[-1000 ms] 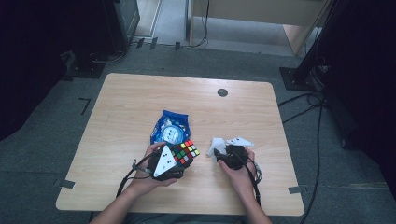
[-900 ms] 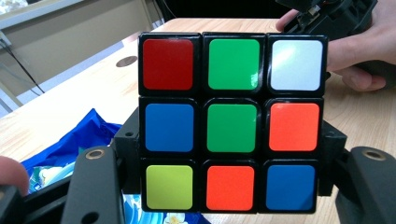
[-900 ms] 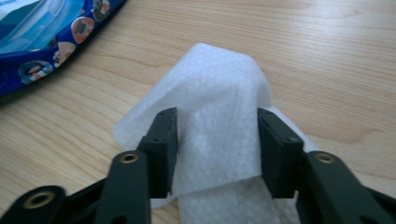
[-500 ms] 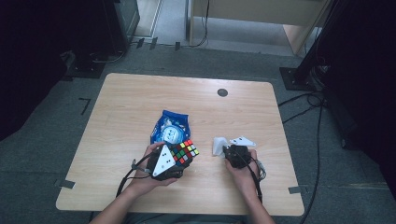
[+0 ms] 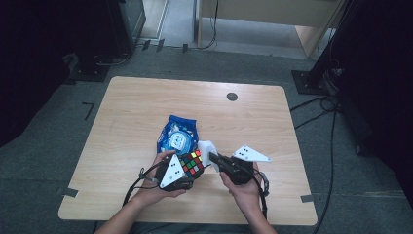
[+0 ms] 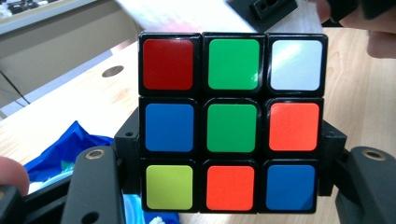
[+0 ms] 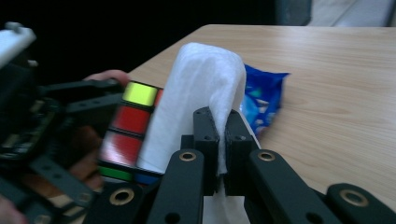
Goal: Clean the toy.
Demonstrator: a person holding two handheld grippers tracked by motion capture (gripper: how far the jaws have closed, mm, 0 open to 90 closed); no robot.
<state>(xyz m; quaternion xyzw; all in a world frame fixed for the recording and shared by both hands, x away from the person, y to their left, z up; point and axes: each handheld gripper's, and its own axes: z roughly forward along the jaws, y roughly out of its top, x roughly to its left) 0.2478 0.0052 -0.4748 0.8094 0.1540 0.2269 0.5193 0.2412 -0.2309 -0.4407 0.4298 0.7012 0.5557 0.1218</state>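
Right gripper (image 5: 214,158) has moved left, bringing its white tissue (image 5: 206,148) against the cube.

Its jaws are pinched shut on the tissue, which drapes over them and touches the puzzle cube (image 6: 232,122) clamped between the left gripper's (image 5: 187,171) jaws. Just beyond both grippers lies a blue snack bag (image 5: 178,135), closed, on the wooden table (image 5: 126,112).

A black-framed puzzle cube (image 6: 232,122) is seen with stickers of red, green and white in its top row, blue, green and orange in the middle, and yellow-green, orange and blue below. A white tissue (image 7: 196,100) is shown beside a blue snack packet (image 5: 177,136) printed with pale rounds. The worktop (image 5: 136,107) is of light wood grain.
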